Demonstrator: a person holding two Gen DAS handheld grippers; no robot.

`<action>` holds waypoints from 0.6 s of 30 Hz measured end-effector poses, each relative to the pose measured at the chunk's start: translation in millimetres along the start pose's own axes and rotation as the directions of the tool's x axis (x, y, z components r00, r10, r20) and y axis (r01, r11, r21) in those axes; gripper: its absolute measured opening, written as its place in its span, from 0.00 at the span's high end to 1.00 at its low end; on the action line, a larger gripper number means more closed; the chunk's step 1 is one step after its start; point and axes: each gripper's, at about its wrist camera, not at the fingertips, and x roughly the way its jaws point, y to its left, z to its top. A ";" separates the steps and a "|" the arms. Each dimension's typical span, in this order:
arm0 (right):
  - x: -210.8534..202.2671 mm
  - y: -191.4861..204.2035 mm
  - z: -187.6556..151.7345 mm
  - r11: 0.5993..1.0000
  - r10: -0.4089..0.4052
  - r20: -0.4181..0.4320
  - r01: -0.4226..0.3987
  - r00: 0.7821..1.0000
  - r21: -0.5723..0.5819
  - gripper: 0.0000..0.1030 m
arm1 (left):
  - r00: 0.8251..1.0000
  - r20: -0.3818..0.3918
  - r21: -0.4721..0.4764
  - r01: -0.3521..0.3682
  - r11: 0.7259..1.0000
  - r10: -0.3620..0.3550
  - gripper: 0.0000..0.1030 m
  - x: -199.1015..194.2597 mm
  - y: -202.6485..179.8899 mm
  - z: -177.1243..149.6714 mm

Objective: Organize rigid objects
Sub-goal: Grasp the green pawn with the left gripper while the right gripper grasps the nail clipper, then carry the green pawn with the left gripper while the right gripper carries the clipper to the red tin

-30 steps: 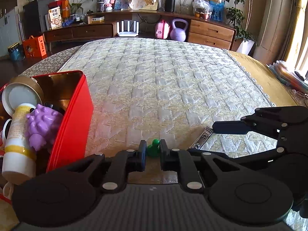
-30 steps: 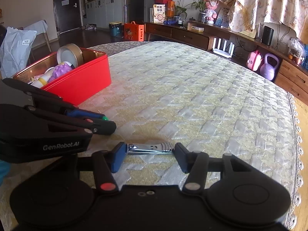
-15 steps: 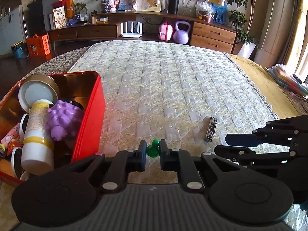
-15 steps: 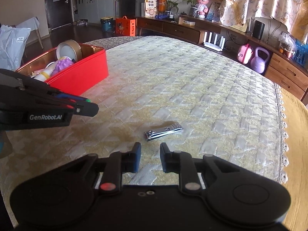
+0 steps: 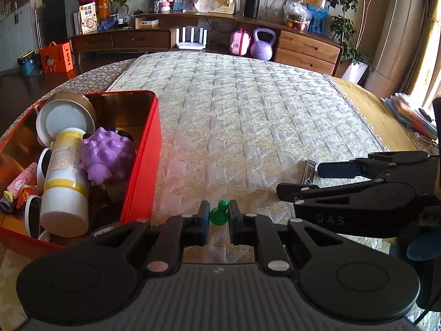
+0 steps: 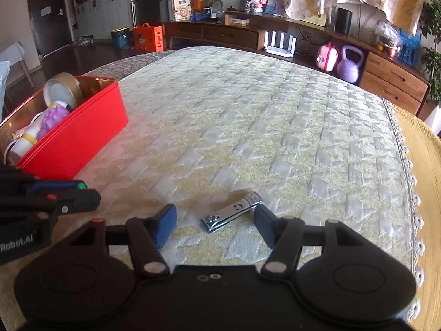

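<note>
Steel nail clipper (image 6: 232, 215), light, stiff, slippery, lies between opening right tongs (image 6: 215, 228); pinch its long flat sides. Left tongs (image 5: 215, 222) stay clamped on green pawn (image 5: 219, 215).

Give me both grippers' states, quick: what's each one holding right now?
Left gripper: shut on the green pawn-shaped piece.
Right gripper: jaws opening, holding nothing; the nail clipper lies on the quilt between them.

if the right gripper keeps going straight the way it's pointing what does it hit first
Most likely the nail clipper, lying on the quilted bedspread between the opening right gripper fingers, untouched; if it passes over, then the bedspread beyond.
</note>
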 end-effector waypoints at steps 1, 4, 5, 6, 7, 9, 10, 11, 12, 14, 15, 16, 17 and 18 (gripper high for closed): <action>1.7 2.0 1.3 1.000 -0.009 -0.001 0.009 1.000 0.001 0.39 | 1.000 0.001 0.001 0.001 1.000 -0.001 0.87 0.0 0.7 -0.8; 4.0 6.5 3.5 0.999 -0.039 -0.006 0.040 0.999 0.003 0.42 | 1.000 0.005 0.003 0.003 1.000 -0.003 0.87 -0.7 1.8 -1.4; 4.1 7.5 3.9 0.999 -0.046 -0.008 0.046 0.999 0.003 0.45 | 1.000 0.006 0.003 0.004 1.000 -0.004 0.87 -1.3 0.8 -1.2; 3.8 8.4 3.9 0.999 -0.049 -0.009 0.049 0.999 0.002 0.47 | 1.000 0.006 0.001 0.004 1.000 -0.004 0.87 -1.7 0.8 -1.3; 3.7 9.0 4.0 0.999 -0.046 -0.009 0.046 0.999 0.002 0.52 | 1.000 0.006 0.000 0.005 1.000 -0.005 0.87 -2.2 1.0 -1.7; 2.9 10.1 4.2 0.999 -0.046 -0.010 0.046 0.999 0.006 0.60 | 1.000 0.006 -0.001 0.007 1.000 -0.007 0.87 -3.0 1.3 -1.6; 2.3 10.2 4.2 0.999 -0.047 -0.009 0.047 0.999 0.008 0.68 | 1.000 0.006 -0.001 0.006 1.000 -0.006 0.87 -3.0 1.3 -1.4; 1.5 9.5 3.7 0.999 -0.049 -0.007 0.049 0.999 0.008 0.77 | 1.000 0.007 0.000 0.008 1.000 -0.008 0.87 -3.6 1.4 -1.3; 0.6 8.5 3.6 0.999 -0.046 -0.006 0.046 0.999 0.010 0.79 | 1.000 0.008 0.001 0.008 1.000 -0.008 0.87 -4.7 1.5 -1.6; -2.0 5.4 2.0 0.999 -0.040 -0.003 0.040 0.999 0.022 0.90 | 1.000 0.011 0.003 0.009 1.000 -0.009 0.87 -7.1 0.5 -1.9; -4.3 3.9 0.4 0.999 -0.028 -0.002 0.029 1.000 0.029 0.90 | 1.000 0.013 0.004 0.010 1.000 -0.010 0.87 -8.3 0.3 -2.2; -6.4 2.9 -1.3 0.999 -0.020 -0.001 0.020 1.000 0.034 0.90 | 1.000 0.014 0.007 0.010 1.000 -0.010 0.87 -9.9 -1.1 -1.6; -8.6 2.4 -3.2 0.999 -0.017 -0.001 0.017 1.000 0.036 0.90 | 1.000 0.015 0.010 0.009 1.000 -0.009 0.87 -11.1 -1.8 -1.5; -11.6 2.1 -5.7 0.999 -0.013 0.001 0.013 1.000 0.036 0.90 | 1.000 0.016 0.013 0.009 1.000 -0.009 0.87 -12.6 -2.4 -1.5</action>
